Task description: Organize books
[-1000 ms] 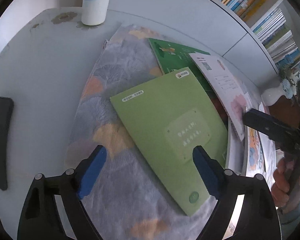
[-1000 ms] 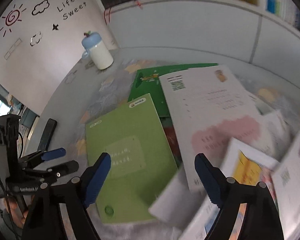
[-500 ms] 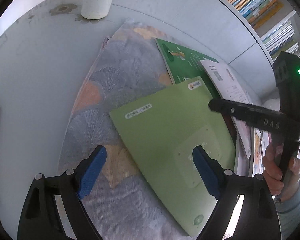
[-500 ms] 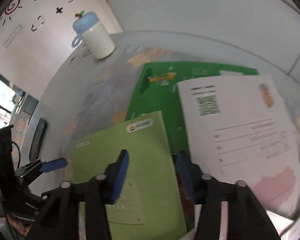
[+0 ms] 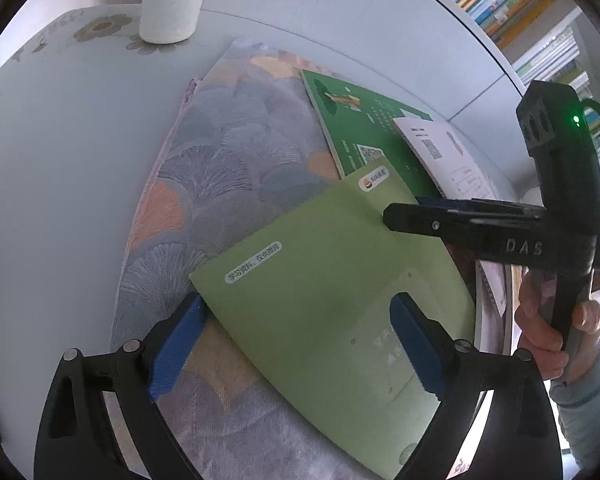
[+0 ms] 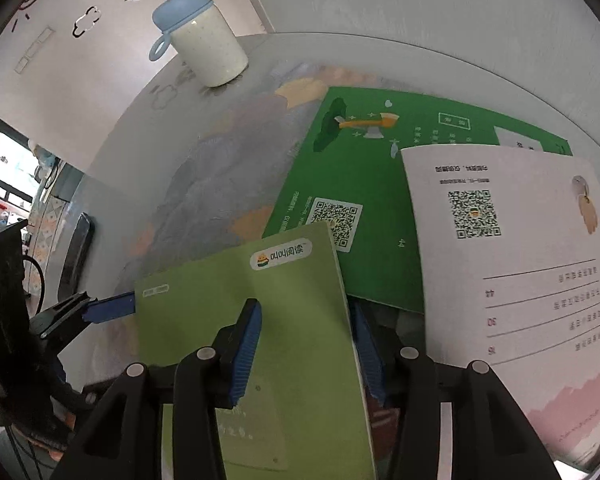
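**Both hand-held grippers at the light green book**

- Light green book (image 5: pixel 332 304) lies flat on a patterned cloth (image 5: pixel 228 168) covering the middle of the pale worktop (image 5: pixel 60 152). Its far right corner overlaps a dark green book (image 6: pixel 380 168); a white booklet (image 6: pixel 512 264) with a QR code lies over the dark green one's right side.
- Left hand-held gripper (image 5: pixel 296 344): jaws wide apart. Left blue pad sits just beside the book's near left corner; right pad is over the cover. Whether either pad touches the book cannot be told. Nothing clamped.
- Right hand-held gripper (image 6: pixel 308 352): jaws have just been closing and stand partly together, straddling the light green book's right edge. Left pad is over the cover, right pad just past the edge, down beside the dark green book. Whether the pads press on the book cannot be told.
- In the left wrist view the right hand-held gripper reaches in from the right, its tip over the book's far right corner; a hand (image 5: pixel 548 328) with a pale blue sleeve grips its handle.
- Cream cup with blue lid (image 6: pixel 200 48) stands at the far left of the worktop, well apart from the books.
- Rows of upright books on a shelf (image 5: pixel 512 4) at far right, beyond a white panel.
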